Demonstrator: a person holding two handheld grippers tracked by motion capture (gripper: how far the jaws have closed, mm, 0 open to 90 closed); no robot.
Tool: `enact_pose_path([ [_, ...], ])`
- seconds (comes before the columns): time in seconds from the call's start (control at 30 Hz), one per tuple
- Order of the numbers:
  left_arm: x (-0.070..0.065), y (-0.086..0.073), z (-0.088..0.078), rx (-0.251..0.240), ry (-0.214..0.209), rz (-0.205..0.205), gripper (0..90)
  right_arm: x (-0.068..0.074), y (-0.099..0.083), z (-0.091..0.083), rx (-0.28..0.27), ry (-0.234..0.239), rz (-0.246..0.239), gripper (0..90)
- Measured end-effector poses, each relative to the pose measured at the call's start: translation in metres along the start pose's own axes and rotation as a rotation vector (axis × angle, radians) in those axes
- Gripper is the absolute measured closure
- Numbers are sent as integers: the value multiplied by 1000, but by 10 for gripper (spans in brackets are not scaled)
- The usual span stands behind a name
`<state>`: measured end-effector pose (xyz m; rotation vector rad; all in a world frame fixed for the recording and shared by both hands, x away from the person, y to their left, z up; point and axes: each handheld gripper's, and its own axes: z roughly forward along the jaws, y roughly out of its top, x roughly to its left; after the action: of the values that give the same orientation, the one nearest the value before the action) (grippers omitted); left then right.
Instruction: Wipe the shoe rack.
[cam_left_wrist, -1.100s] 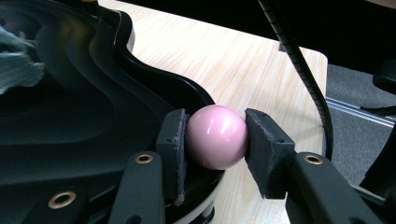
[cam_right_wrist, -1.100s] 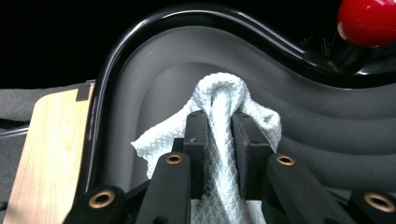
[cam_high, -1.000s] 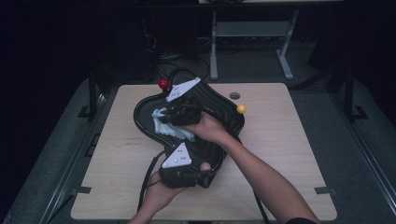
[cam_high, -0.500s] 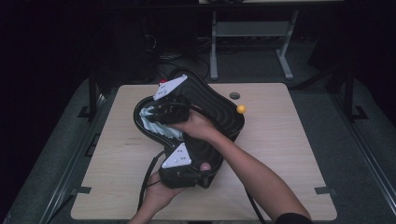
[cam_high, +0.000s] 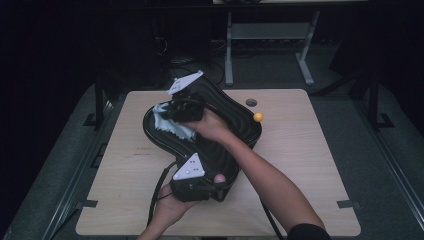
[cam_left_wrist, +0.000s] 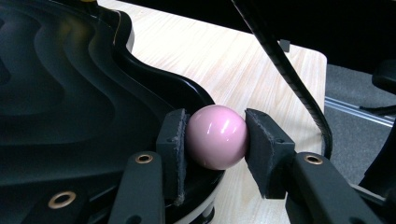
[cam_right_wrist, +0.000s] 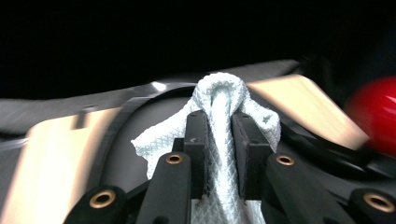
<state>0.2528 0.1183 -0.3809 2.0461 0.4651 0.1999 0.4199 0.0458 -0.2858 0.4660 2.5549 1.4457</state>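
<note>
Pale wood table (cam_high: 310, 165) under a black wavy tray (cam_high: 235, 125), with both my grippers busy on it.

Black and ribbed, the tray lies across the tabletop's middle, and I work at its two ends. My right gripper (cam_right_wrist: 219, 126) pinches a bunched white cloth (cam_right_wrist: 219, 93) between its pads, over the tray's far end, where the cloth (cam_high: 167, 122) spreads on the ridges. My left gripper (cam_left_wrist: 215, 140) holds a pink ball (cam_left_wrist: 217, 136) tight between both pads at the tray's near rim. A yellow ball (cam_high: 258, 117) sits against the tray's right edge; a red ball (cam_right_wrist: 376, 116) shows blurred beside the right gripper.
</note>
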Motion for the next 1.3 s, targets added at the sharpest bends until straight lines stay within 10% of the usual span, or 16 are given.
enact_pose_path([
  [0.23,0,1,1,3,-2,4,603,26,1,3,22,76,-83,770],
  [0.4,-1,1,1,4,6,4,604,-1,0,-2,25,-6,-10,770],
  [0.6,-1,1,1,2,3,5,603,21,-4,2,-4,65,-67,772],
  [0.73,-1,1,0,4,1,2,604,-4,-6,-4,-1,7,-13,771],
  [0.83,-1,1,0,5,2,5,603,-17,-14,-11,2,-19,38,771],
  [1.0,-1,0,0,1,1,3,603,-2,-35,-20,-6,31,-11,771],
  [1.17,-1,0,0,1,6,6,603,-26,-64,-44,31,-32,78,771],
  [1.3,-1,1,0,3,6,8,603,-5,-82,-52,37,15,35,770],
])
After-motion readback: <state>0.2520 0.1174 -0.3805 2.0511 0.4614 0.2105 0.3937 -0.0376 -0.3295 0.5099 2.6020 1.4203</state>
